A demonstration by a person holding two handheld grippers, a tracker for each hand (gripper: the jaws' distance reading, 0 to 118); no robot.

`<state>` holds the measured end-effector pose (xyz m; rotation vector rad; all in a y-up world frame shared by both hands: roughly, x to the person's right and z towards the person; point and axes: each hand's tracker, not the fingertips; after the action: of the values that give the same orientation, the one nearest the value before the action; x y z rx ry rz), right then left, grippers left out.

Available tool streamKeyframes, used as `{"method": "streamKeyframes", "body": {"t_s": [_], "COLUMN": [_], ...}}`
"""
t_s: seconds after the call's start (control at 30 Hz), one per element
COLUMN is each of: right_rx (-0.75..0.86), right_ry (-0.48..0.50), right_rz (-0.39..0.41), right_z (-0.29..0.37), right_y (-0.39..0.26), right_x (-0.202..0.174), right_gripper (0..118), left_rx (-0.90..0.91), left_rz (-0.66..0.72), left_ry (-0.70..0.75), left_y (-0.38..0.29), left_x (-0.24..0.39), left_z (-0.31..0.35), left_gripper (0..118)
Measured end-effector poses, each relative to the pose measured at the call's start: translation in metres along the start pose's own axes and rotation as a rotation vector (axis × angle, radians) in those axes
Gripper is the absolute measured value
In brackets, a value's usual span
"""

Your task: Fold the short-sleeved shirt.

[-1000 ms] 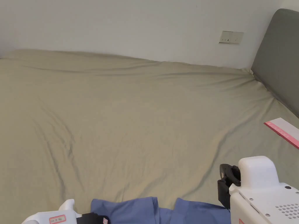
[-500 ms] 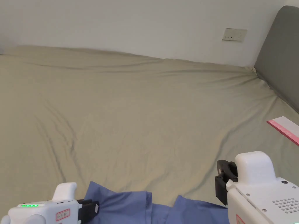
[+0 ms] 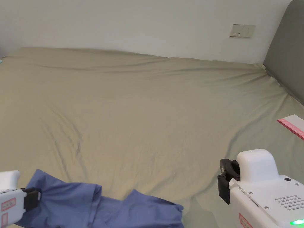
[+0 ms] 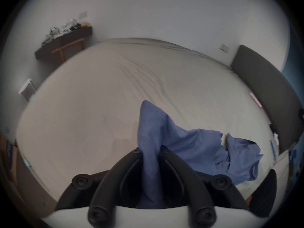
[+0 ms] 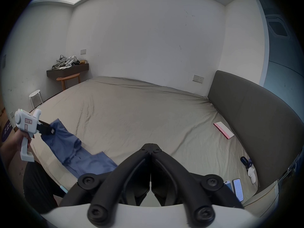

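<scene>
The blue short-sleeved shirt [image 3: 98, 204] lay rumpled along the lower left of the head view, at the near edge of the bed [image 3: 148, 118]. The left tongs [image 4: 151, 151] pinched one raised fold of it; the right tongs [image 5: 150, 146] were closed on nothing, well apart from the cloth. Pulled by that single fold, the shirt would likely bunch, or slide off the bed's edge.
</scene>
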<state>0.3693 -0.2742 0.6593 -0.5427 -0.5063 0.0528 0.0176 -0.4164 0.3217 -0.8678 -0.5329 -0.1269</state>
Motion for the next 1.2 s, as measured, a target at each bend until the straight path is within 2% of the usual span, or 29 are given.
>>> {"method": "streamKeyframes", "body": {"t_s": [0.1, 0.2, 0.27, 0.43, 0.57, 0.77, 0.93, 1.03, 1.2], "right_rx": [0.002, 0.003, 0.004, 0.001, -0.005, -0.011, -0.024, -0.031, -0.042], "right_ry": [0.009, 0.02, 0.026, 0.038, 0.03, 0.042, 0.046, 0.052, 0.059], "right_rz": [0.002, 0.004, 0.008, 0.01, 0.013, -0.006, -0.011, -0.014, -0.023], "right_z": [-0.002, -0.005, -0.005, -0.003, -0.001, 0.003, 0.002, 0.001, -0.004], "right_y": [0.001, 0.002, 0.003, 0.001, -0.003, -0.008, -0.014, -0.016, -0.019], "right_x": [-0.003, -0.005, -0.006, -0.005, -0.002, 0.001, 0.003, 0.003, 0.004], "right_gripper": [2, 2, 2, 2, 2, 2, 2, 2, 2], "left_rx": [0.04, 0.036, 0.036, 0.034, -0.002, -0.127, -0.199, -0.238, -0.235], "left_rz": [0.001, -0.036, -0.089, -0.099, -0.171, -0.171, -0.175, -0.146, -0.151], "left_ry": [0.067, 0.022, -0.023, -0.222, -0.299, -0.395, -0.345, -0.361, -0.348], "left_y": [0.013, 0.023, 0.028, 0.028, 0.02, -0.008, -0.035, -0.049, -0.066], "left_x": [-0.002, 0.018, 0.042, 0.098, 0.143, 0.202, 0.238, 0.248, 0.261], "left_z": [0.021, 0.038, 0.047, 0.054, 0.04, 0.005, -0.027, -0.04, -0.048], "left_gripper": [13, 13, 13, 13, 13, 13, 13, 13, 15]}}
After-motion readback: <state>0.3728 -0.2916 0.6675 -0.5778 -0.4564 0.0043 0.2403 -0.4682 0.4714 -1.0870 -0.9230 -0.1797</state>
